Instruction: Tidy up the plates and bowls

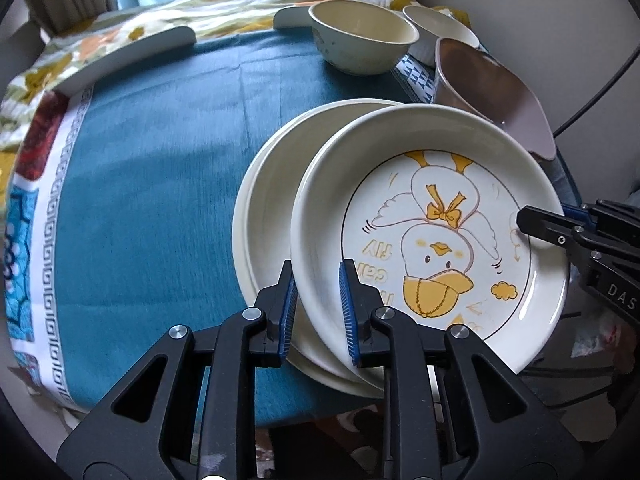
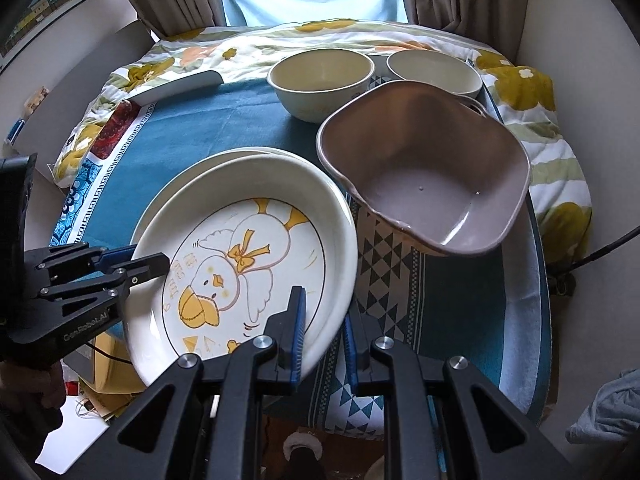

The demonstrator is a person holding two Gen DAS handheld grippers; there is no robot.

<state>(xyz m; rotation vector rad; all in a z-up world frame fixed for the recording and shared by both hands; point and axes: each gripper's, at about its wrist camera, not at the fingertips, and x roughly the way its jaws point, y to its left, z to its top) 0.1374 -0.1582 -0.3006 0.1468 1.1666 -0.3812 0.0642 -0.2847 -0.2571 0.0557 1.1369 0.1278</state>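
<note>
Both tongs, left (image 1: 318,312) and right (image 2: 324,336), pinch opposite rims of the duck plate (image 1: 432,240), tilted over a plain plate (image 1: 264,208); uneven lowering could make it slip or clash.

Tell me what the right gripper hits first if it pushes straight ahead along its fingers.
Nothing beyond what it already straddles: the right gripper has the duck plate rim between its fingers. Pushing on would drive that rim deeper in; past it, probably the brown bowl, though depth is unclear.

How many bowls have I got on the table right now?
3: a cream bowl at the back, a second cream bowl to its right, and the brown bowl nearer, beside the duck plate. Others may be hidden.
</note>
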